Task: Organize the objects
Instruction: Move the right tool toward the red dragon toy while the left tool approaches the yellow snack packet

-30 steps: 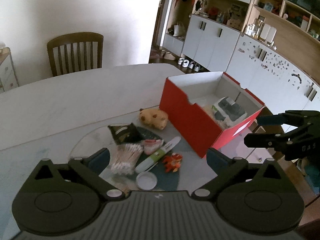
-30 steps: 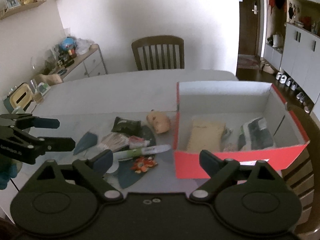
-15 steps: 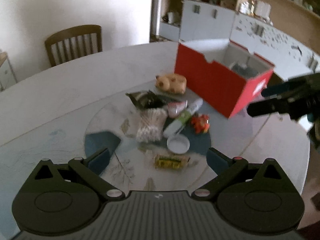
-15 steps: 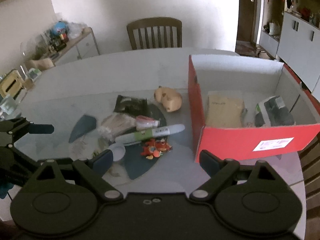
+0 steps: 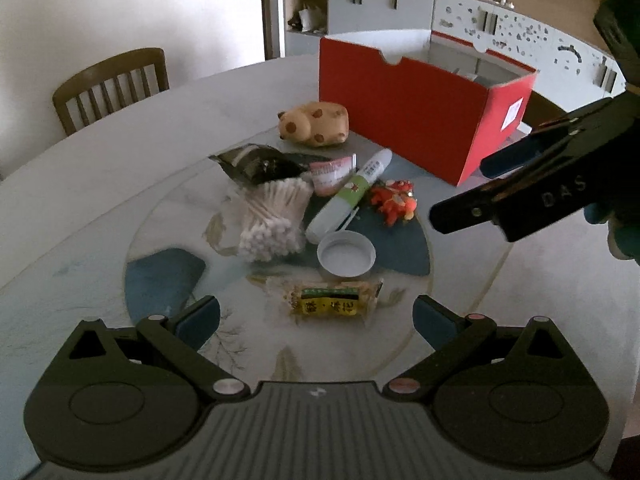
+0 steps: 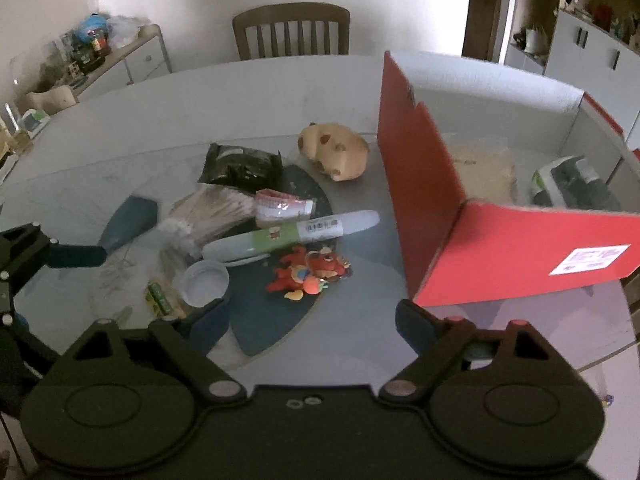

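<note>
On the round glass turntable point(image 5: 168, 216) lie a capybara toy point(image 5: 314, 124), a dark packet point(image 5: 256, 164), a pink sachet point(image 5: 332, 174), cotton swabs point(image 5: 276, 216), a white-green tube point(image 5: 352, 196), a red toy point(image 5: 394, 202), a white lid point(image 5: 346, 254) and a yellow snack packet point(image 5: 332, 300). My left gripper point(image 5: 316, 320) is open just above the snack packet. The right gripper point(image 6: 312, 320) is open with its jaws closing on nothing, near the red toy point(image 6: 310, 270). A red box point(image 6: 424, 200) on the right holds a beige pack point(image 6: 484, 168) and a dark package point(image 6: 572, 184).
A wooden chair point(image 6: 292, 32) stands behind the pale table point(image 6: 240, 92). A cluttered sideboard point(image 6: 100, 56) is at the far left, white cabinets point(image 5: 380, 4) at the back right. The box wall rises close to the right gripper's right finger.
Both grippers have come down closer to the table, so the items look larger. The yellow snack packet came into the left wrist view. The right jaws narrowed slightly.
</note>
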The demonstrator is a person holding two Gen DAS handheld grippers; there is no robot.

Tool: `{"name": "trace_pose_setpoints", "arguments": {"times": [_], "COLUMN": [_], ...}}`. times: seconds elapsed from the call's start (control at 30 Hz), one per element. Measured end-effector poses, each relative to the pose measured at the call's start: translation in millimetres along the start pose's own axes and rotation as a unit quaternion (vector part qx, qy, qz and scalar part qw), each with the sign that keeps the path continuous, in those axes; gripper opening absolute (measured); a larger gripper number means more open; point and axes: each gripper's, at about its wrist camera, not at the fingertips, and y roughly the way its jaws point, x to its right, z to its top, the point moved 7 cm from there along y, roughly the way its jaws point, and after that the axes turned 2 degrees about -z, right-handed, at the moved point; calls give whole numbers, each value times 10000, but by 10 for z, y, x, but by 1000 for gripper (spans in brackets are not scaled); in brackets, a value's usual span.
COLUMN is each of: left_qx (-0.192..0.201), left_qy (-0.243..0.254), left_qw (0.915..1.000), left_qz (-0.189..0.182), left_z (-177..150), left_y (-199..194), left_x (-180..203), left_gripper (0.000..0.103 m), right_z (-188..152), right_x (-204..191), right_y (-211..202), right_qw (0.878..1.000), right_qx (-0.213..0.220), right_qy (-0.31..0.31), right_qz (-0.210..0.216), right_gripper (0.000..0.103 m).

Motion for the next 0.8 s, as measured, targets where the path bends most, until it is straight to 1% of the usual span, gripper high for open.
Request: {"name": "trace_pose_setpoints", "arguments": {"times": [0.03, 0.1, 0.23, 0.4, 0.5, 0.6, 0.63, 0.7, 0.8], "left_qx": [-11, -15, -46, 12, 42, 33, 25, -12, -46], "left_qy": [22, 58, 74, 100, 23, 7, 34, 82, 105], "left_qw": [10000, 10000, 9999, 9998, 9998, 9998, 9998, 9998, 9998], "left_qz": [2, 25, 83, 184, 213, 208, 202, 168, 174], "left_z": [-7, -20, -36, -24, 2, 16, 17, 15, 3], "left_y": [29, 78, 156, 200, 213, 233, 240, 254, 262], "left_x": [5, 11, 11, 8, -14, -19, -13, 4, 11], "left_gripper": [103, 103, 103, 103, 102, 101, 100, 92, 84], "right_z": [2, 3, 20, 28, 31, 63, 77, 102, 134], "right_x": [-12, -29, -40, -53, -50, -67, -73, -82, -100], "right_y": [37, 112, 233, 349, 407, 445, 456, 475, 496], "right_qw": [10000, 9999, 9998, 9996, 9994, 9995, 9995, 9995, 9995], "right_qx": [-40, -110, -162, -235, -288, -242, -233, -215, -197], "right_qy": [10, 26, 76, 90, 118, 83, 90, 76, 0], "right_qz": [9, 39, -2, -86, -118, -194, -203, -225, -262], "right_gripper": [86, 80, 75, 74, 74, 73, 71, 66, 60]}}
